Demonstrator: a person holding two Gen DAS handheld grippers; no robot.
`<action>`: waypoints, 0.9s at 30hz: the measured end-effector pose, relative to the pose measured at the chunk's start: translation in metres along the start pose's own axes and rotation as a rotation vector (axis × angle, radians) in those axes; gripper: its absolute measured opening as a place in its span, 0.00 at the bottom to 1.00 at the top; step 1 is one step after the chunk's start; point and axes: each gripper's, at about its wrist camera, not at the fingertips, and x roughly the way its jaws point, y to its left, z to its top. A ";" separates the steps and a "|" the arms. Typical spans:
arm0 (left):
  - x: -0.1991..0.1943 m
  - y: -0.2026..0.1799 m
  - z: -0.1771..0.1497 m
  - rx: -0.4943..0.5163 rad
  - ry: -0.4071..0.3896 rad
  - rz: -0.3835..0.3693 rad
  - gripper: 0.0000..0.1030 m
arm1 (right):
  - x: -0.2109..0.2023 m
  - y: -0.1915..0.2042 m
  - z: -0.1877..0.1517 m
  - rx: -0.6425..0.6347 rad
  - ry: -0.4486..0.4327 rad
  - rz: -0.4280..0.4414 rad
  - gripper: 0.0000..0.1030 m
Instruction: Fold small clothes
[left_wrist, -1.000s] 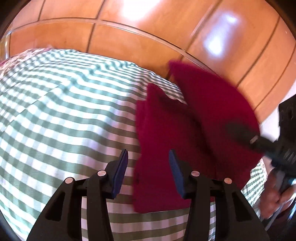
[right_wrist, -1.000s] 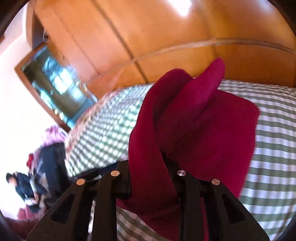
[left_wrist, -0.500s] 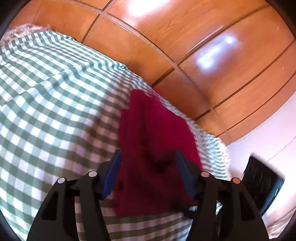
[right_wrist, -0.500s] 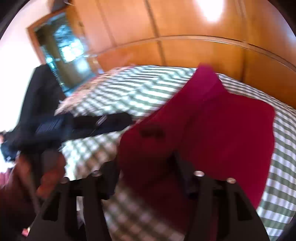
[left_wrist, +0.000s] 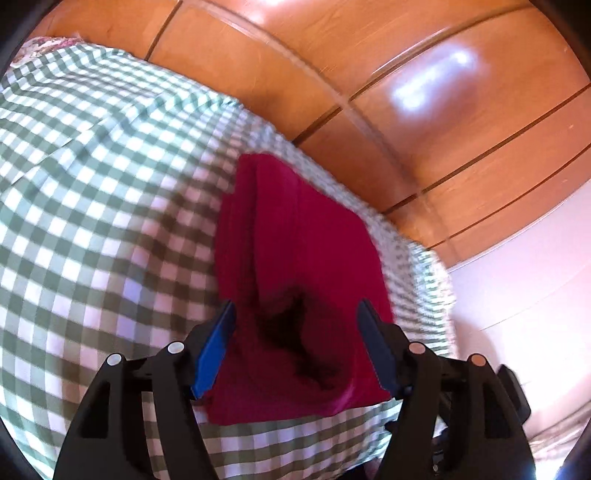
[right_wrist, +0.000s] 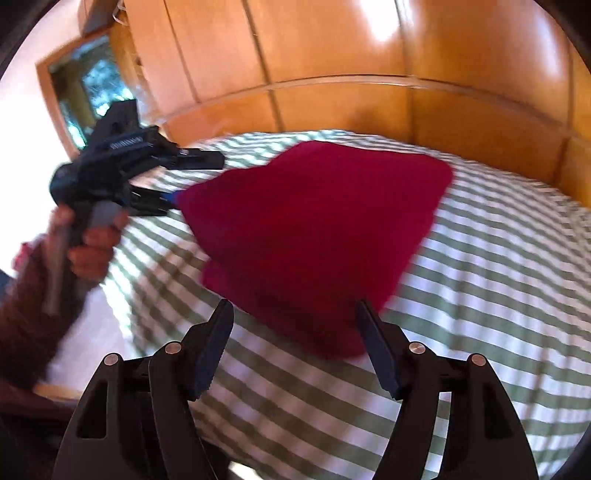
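A dark red small garment (left_wrist: 295, 266) lies folded on the green-and-white checked bedspread (left_wrist: 92, 221). My left gripper (left_wrist: 295, 314) is open, its jaws standing to either side of the garment's near end, just above it. In the right wrist view the same garment (right_wrist: 317, 229) lies flat on the bedspread (right_wrist: 498, 295). My right gripper (right_wrist: 295, 314) is open and empty, just short of the garment's near corner. The left gripper (right_wrist: 192, 177) also shows there at the garment's left corner, held by a hand (right_wrist: 92, 243).
A glossy wooden wardrobe wall (left_wrist: 406, 92) runs behind the bed. The bed's edge falls away at the right of the left wrist view, by a white wall (left_wrist: 524, 295). A mirror or window frame (right_wrist: 85, 88) stands far left.
My right gripper let go of the red garment and opened; the lifted flap now lies flat. My left gripper opened wider and moved in over the garment's end.
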 end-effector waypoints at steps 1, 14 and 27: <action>0.002 0.001 -0.002 -0.002 0.002 0.029 0.70 | 0.001 -0.003 -0.003 0.000 0.008 -0.014 0.66; -0.006 -0.023 -0.014 0.067 -0.033 0.048 0.12 | 0.031 -0.017 -0.001 0.111 -0.020 -0.133 0.17; 0.002 0.001 -0.084 -0.004 -0.011 0.013 0.12 | 0.027 -0.033 -0.030 0.097 0.062 -0.104 0.15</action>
